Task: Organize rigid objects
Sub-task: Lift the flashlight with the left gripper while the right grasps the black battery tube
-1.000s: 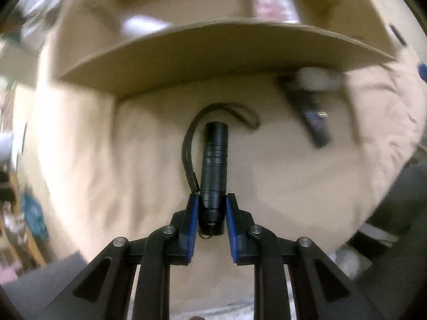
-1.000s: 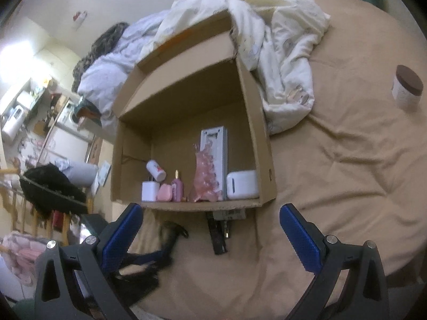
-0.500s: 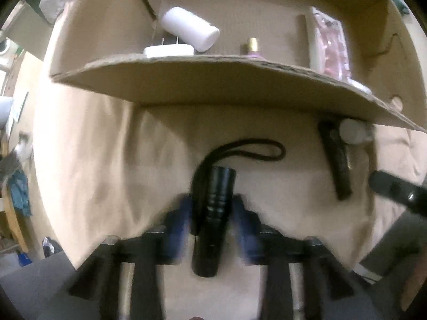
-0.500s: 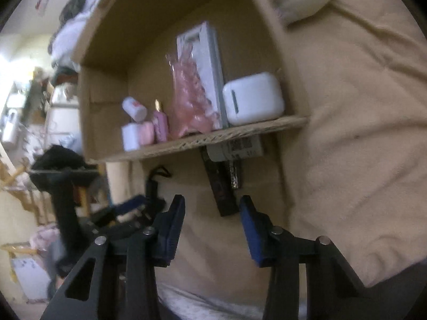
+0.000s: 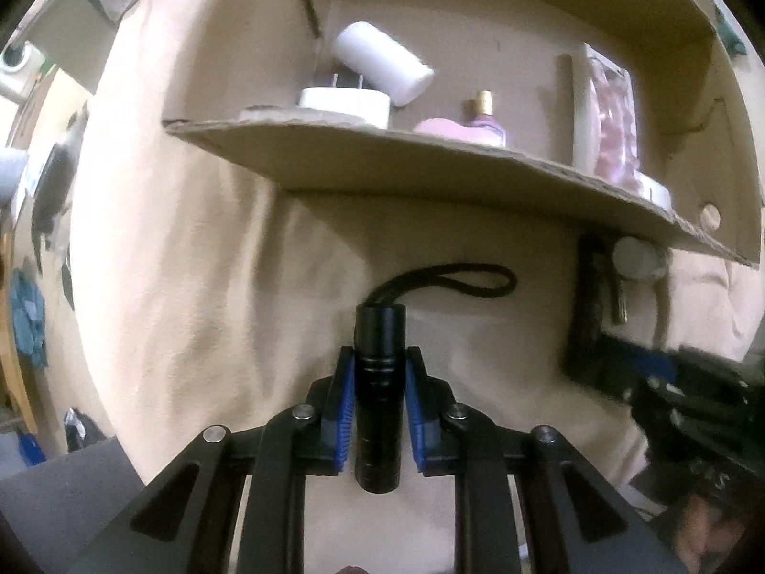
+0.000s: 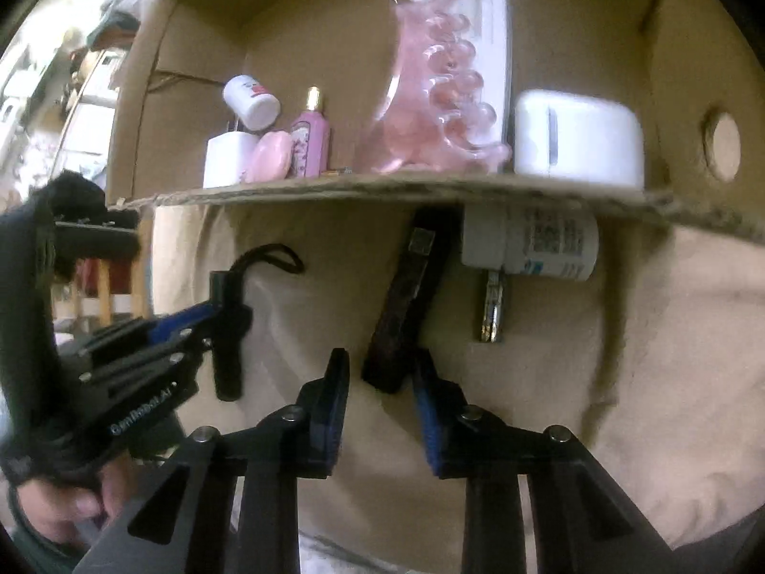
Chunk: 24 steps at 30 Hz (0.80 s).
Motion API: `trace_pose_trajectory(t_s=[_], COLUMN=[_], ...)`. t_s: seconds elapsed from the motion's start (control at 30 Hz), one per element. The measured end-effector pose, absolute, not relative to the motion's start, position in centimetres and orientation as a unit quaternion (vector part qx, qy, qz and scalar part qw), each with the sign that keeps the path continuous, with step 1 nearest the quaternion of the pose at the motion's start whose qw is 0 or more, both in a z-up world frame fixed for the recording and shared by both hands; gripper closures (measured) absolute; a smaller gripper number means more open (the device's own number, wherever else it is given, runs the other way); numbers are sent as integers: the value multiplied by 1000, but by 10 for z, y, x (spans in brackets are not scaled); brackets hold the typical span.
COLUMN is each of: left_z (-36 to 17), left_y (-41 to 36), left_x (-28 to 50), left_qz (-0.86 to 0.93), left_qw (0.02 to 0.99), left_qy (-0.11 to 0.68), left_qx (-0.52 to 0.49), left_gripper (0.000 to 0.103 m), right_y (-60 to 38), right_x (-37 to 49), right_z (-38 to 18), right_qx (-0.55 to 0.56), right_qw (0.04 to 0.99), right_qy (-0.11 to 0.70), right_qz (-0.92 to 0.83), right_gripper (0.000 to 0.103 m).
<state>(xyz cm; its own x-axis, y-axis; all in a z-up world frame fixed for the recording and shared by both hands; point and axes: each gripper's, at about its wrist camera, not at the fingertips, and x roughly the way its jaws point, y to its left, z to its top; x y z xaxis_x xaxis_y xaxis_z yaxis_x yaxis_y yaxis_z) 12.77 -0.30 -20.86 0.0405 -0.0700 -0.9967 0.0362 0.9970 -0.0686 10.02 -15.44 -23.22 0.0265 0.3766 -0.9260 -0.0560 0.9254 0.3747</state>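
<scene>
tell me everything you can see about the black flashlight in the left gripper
The black flashlight is a small cylinder, metal by its look, with ribbed bands. A black cord loop trails from its far end onto the tan bedcover. The left gripper is shut on its body, blue pads on both sides, before the cardboard box.

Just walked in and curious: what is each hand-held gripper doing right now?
Left hand-held gripper: closed on the black flashlight.
Right hand-held gripper: jaws just narrowed around the black bar, not yet pressing it.
</scene>
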Motion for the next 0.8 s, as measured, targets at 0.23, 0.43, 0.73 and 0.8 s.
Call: trace_pose_trajectory(t_s=[0.23,0.43,0.73,0.8], left_z=[-203,-206,-207,-204], left_y=[0,-23,-29,-28], left_x=[124,113,102,95], left_qz=[-37,-34,-28,-35], left_qw=[724,727,731,724], left_qy=[688,686,681,688], left_qx=[2,13,37,41], left_gripper=[85,85,85,85], right_y=[-146,-135,-114,-112], right_x=[114,120,111,105], right_z=[-241,-239,-232,-229], right_qx=[110,81,40,38], right_qw=[722,734,741,740], right_qy=[670,663,657,657], right_qz=[132,123,131,139], right_gripper=[73,77,85,85])
